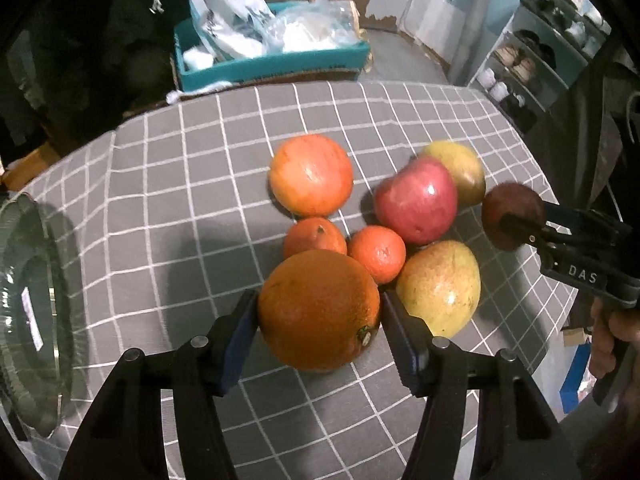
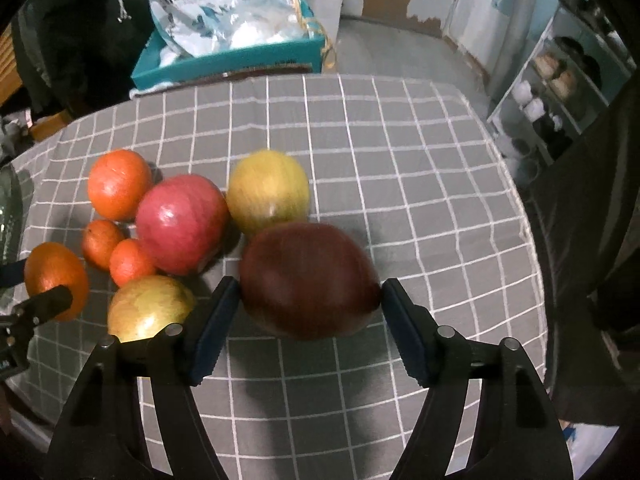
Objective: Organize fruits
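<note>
My left gripper is shut on a large orange held just above the table. My right gripper is shut on a dark red apple, also seen in the left wrist view. On the grey checked cloth lie a big orange-red fruit, a red apple, two small tangerines, a yellow-green mango and another yellowish fruit. In the right wrist view the red apple and yellow fruit lie just beyond the gripper.
A clear glass bowl stands at the table's left edge. A teal box with plastic bags sits behind the table. A shoe rack stands at the back right.
</note>
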Motion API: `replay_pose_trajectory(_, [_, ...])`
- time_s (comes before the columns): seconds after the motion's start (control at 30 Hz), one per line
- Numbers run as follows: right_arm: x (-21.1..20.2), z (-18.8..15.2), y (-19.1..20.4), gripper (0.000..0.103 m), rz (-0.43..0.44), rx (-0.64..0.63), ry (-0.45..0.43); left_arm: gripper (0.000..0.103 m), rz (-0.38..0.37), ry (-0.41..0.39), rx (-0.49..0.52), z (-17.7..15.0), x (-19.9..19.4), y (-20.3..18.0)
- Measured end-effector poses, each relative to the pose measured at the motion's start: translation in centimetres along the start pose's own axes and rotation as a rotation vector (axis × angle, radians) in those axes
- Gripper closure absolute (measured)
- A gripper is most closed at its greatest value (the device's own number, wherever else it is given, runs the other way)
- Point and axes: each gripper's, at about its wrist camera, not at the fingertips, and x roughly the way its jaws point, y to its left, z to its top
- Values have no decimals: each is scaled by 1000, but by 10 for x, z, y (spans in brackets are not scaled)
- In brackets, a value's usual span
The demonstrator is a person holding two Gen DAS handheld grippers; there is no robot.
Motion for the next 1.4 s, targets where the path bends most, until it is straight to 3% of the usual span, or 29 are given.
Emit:
replay_pose_trajectory(0.07, [-8,0,2,39,2,-5,-21,40,5,-18,1,1,-7,1])
replay_pose_trajectory(0.1, [-13,1,4,80,-4,-12,-38,40,10,-31,1,1,-13,2])
replay_pose_trajectory(0.13, [-17,3,6,99,-13,-19,-45,40,13,-38,2,1,-15,0])
replay_pose_trajectory(0.17, [-22,4,6,98,-33,-18,-53,40,17,-45,3,2,-20,1])
replay_pose_trajectory(0.27, [-10,3,-1,97,44,36,22,40,25,-53,-11,1,-22,4])
replay_pose_trajectory(0.3, [-3,1,-3,89,62,56,47,40,24,-48,-19,-1,-20,5])
replay_pose_trajectory(0.37, [6,-3,-3,85,92,73,76,40,19,-36,-29,-3,-16,7])
replay_pose_trajectory(0.4, [7,-3,-4,78,114,83,68,40,15,-28,-36,-4,-13,9])
replay_pose_trajectory(0.43, [7,-5,-5,64,129,95,76,40,16,-25,-39,-5,-12,8])
replay_pose_trajectory(0.5, [11,-9,-10,53,170,133,98,40,24,-19,-39,-6,-9,9])
replay_pose_trajectory(0.67, [8,-10,-16,47,159,159,92,40,25,6,-51,-8,1,11])
replay_pose_trajectory(0.73, [7,-10,-19,31,138,167,98,40,29,17,-46,-10,5,11])
replay_pose_trajectory(0.77, [6,-10,-22,29,124,174,94,40,30,20,-45,-10,6,11])
replay_pose_trajectory(0.93, [18,-14,-32,28,95,172,148,40,27,30,-50,-10,11,11])
replay_pose_trajectory(1.0, [28,-18,-33,28,129,179,181,40,24,32,-50,-8,13,10])
replay_pose_trajectory(1.4, [47,-15,-19,27,110,114,192,40,20,46,-55,-7,21,12])
